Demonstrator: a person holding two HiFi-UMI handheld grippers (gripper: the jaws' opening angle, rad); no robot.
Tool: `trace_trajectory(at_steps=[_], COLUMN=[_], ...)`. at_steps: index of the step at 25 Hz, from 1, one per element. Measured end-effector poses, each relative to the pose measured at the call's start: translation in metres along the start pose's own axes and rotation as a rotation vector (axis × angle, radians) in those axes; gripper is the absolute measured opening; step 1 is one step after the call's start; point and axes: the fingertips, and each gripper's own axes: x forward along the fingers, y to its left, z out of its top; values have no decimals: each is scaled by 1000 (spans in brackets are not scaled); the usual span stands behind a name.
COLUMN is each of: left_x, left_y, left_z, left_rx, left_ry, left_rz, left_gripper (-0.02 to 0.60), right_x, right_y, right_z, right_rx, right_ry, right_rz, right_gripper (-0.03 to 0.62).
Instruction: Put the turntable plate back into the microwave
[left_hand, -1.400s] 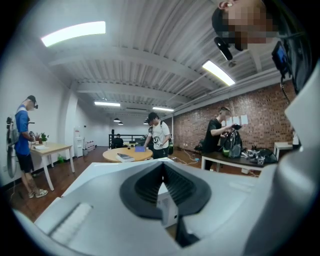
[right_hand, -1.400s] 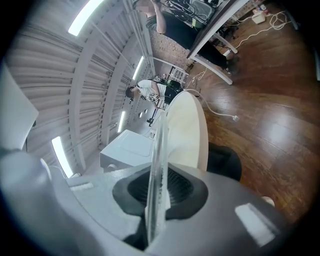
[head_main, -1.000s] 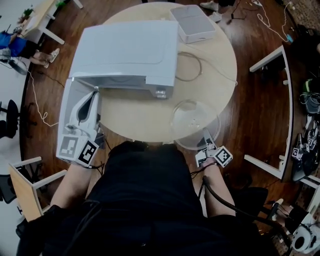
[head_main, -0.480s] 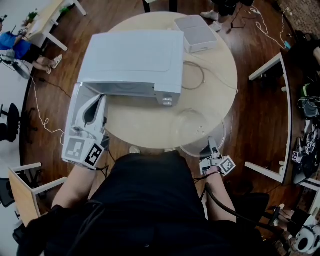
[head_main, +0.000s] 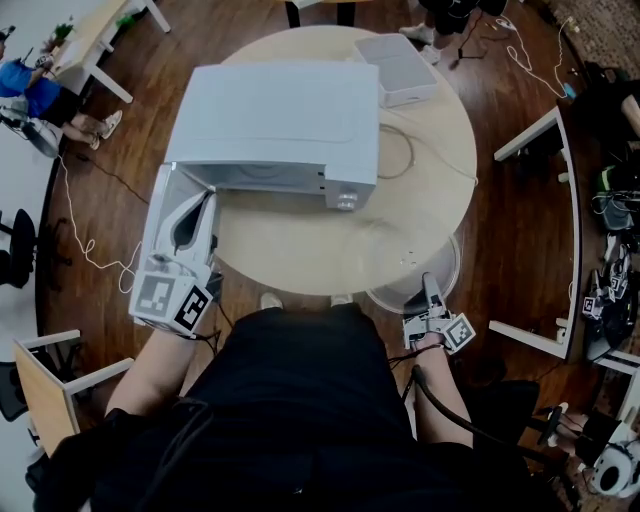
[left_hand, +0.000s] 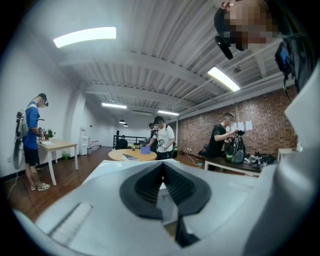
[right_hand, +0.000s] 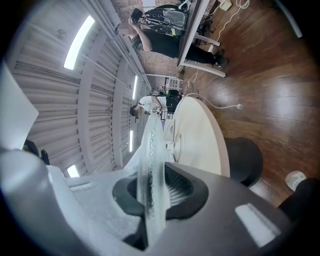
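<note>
right hand-held gripper (head_main: 429, 287) grips the turntable plate (right_hand: 150, 155) by its rim.

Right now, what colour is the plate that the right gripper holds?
No colour: the plate is clear, see-through glass. The right gripper view shows it best.

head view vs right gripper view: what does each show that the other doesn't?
Head view only: the microwave with its door open, the left hand-held gripper at that door, and a white tray on the table.
Right gripper view only: the right hand-held gripper with its jaws shut on the rim of the plate, which is seen edge-on, and people at a far desk.
Both: the plate, the round table and the cable loop.
</note>
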Motion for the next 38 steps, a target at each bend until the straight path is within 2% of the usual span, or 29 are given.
trace_trajectory(at_steps=[17, 22, 27, 38], left_x=[-12, -15, -23, -31], left_y=[19, 18, 24, 35], left_z=[-16, -12, -19, -12], left_rx=[-34, -52, -43, -47], left_ry=[18, -15, 4, -36], left_rz=[-61, -66, -76, -101], left_gripper=[8, 8, 8, 8], right_x=[-9, -6, 2, 12], right_y=[34, 45, 56, 65], right_z=[-31, -38, -55, -86], right_rx=[4, 3, 5, 16], right_ry=[-28, -15, 13, 30], right_rz=[41, 62, 77, 93], right_gripper=[28, 28, 31, 31])
